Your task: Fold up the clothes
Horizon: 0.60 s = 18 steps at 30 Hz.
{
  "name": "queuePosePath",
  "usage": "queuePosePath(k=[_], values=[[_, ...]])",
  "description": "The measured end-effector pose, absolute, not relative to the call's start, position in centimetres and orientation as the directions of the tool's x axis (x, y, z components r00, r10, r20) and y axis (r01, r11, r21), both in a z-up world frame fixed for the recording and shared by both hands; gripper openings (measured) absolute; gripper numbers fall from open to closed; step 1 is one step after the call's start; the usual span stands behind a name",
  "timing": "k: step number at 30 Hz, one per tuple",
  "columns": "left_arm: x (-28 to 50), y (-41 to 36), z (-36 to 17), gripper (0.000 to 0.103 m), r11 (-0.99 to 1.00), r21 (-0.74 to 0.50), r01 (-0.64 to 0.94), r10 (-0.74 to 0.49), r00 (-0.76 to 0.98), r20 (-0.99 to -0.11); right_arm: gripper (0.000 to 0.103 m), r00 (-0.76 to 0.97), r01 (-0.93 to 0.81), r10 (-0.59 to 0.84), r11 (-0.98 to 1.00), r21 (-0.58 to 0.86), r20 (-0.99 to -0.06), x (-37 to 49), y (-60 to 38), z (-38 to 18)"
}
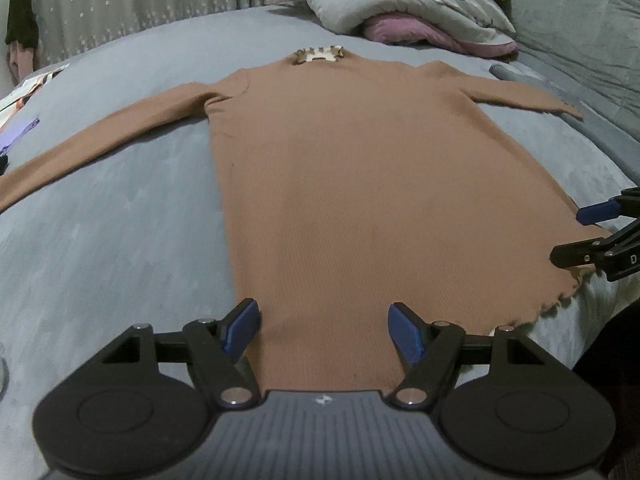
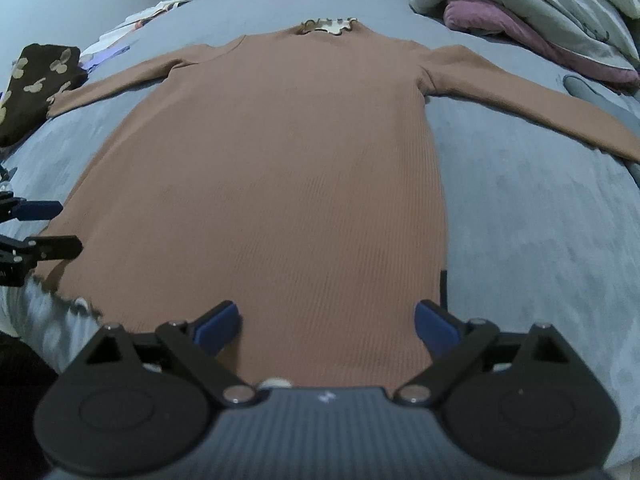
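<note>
A long brown ribbed garment lies flat on the grey bed, sleeves spread to both sides, its frilled collar at the far end. My left gripper hangs open over the near hem at its left part, blue pads wide apart with nothing between them. My right gripper stands open over the hem's right part, likewise holding nothing. Each gripper shows at the edge of the other's view: the right gripper, the left gripper.
A grey bedspread covers the bed. Bundled grey and pink bedding lies beyond the collar. A dark cloth with pale flowers and papers sit at the far left. A curtain hangs behind.
</note>
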State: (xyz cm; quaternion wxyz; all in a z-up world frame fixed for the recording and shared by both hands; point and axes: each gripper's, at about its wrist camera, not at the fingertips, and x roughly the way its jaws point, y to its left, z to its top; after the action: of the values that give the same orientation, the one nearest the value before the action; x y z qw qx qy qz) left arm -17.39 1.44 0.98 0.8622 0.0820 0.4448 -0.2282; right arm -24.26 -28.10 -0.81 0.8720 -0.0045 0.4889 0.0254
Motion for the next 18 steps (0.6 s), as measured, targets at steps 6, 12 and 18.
queuePosePath(k=[6,12,18], values=[[-17.2,2.4,0.9,0.077,0.897,-0.106,0.429,-0.317,0.457,-0.831,0.096,0.495,-0.066,0.041,0.998,0.01,-0.868,-24.7,-28.0,-0.5],[-17.2,2.9,1.4,0.077,0.902,-0.124,0.414,-0.312,0.425,-0.849,0.096,0.476,-0.081,0.045,0.997,0.008,-0.878,-25.0,-28.1,-0.1],[-16.6,4.4,2.5,0.077,0.915,-0.182,0.36,-0.327,0.397,-0.857,0.096,0.453,-0.085,0.025,0.996,-0.015,-0.891,-24.9,-28.5,0.7]])
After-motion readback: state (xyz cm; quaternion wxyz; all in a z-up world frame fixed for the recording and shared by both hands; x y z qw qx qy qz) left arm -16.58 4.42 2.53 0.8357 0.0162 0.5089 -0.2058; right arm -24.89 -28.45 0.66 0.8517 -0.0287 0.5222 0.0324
